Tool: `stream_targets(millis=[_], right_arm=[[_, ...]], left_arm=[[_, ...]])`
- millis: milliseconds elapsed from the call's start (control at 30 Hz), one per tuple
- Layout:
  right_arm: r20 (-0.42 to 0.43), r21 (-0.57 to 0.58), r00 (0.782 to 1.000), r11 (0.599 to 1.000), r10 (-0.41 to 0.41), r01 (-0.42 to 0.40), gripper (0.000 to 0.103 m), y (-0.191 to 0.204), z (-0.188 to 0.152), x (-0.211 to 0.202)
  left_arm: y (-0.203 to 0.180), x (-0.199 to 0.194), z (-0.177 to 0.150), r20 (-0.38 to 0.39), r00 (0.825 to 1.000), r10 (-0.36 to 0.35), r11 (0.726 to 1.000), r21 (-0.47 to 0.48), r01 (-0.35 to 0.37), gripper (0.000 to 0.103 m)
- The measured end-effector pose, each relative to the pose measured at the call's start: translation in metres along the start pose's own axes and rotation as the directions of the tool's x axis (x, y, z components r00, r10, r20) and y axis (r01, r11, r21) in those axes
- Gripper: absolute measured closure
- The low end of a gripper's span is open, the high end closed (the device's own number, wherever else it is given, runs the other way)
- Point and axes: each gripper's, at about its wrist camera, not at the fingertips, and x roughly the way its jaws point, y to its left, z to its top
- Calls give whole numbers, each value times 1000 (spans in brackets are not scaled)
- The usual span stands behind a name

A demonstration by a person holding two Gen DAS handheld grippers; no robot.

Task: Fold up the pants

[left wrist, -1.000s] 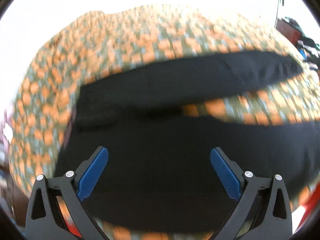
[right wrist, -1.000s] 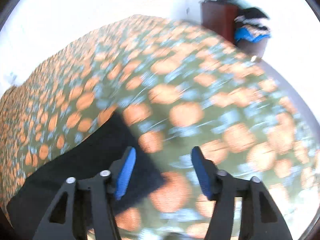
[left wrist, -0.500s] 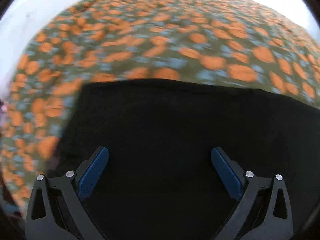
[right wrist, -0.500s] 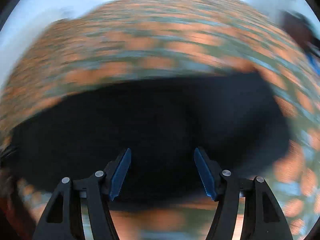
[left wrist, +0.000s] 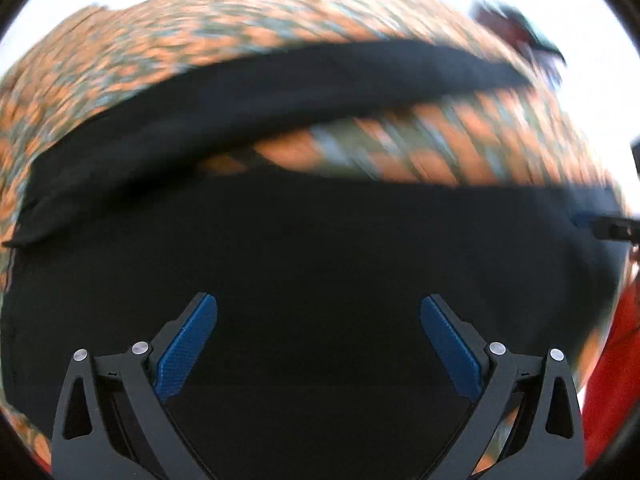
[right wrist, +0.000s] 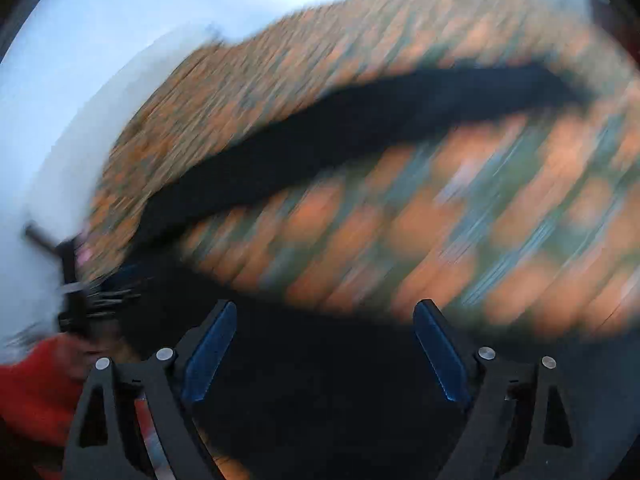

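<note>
Black pants [left wrist: 320,248] — spread over the orange-patterned bedspread [left wrist: 420,148], one leg far, one near. Left gripper [left wrist: 319,320] and right gripper [right wrist: 324,328] — both spread wide, holding nothing, above the near dark cloth.

Motion blur smeared the orange-patterned bedspread [right wrist: 420,216] in the right wrist view, so its print read only as streaks, and the far leg of the black pants [right wrist: 360,120] lying on that bedspread had soft, uncertain edges. Left of the pants, the left gripper [right wrist: 76,292] was a dark smear; its jaws could not be judged there. In the left wrist view the pants [left wrist: 312,264] ran past the lower edge, and the right gripper [left wrist: 612,228], right of the pants, was cut off by the frame. Beyond the bedspread [left wrist: 200,28], dark furniture [left wrist: 520,28] was too blurred to identify.
</note>
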Motion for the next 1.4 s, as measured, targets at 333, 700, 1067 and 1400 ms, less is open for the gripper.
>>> stream_targets(millis=[333,700,1067,1400], right_arm=[[105,565,893,765,-438,309,18,-152,-125,-125],[3,423,826,749,-564,510,3,-115,-111,-120],[63,-75,970,968,-236,240,3,109,38,16],[-79,-372,989,925,-121,83,3,171,145,216]], left_arm=[[113,-15,-52,-88,973,211,930,-289,-228,0],[133,-57,-32,56,973,225,893,-410,-183,1],[238,8,72,97,861,500,763,-519,-385,1],[273,55,30,70,891,448,750,-573,-331,0]])
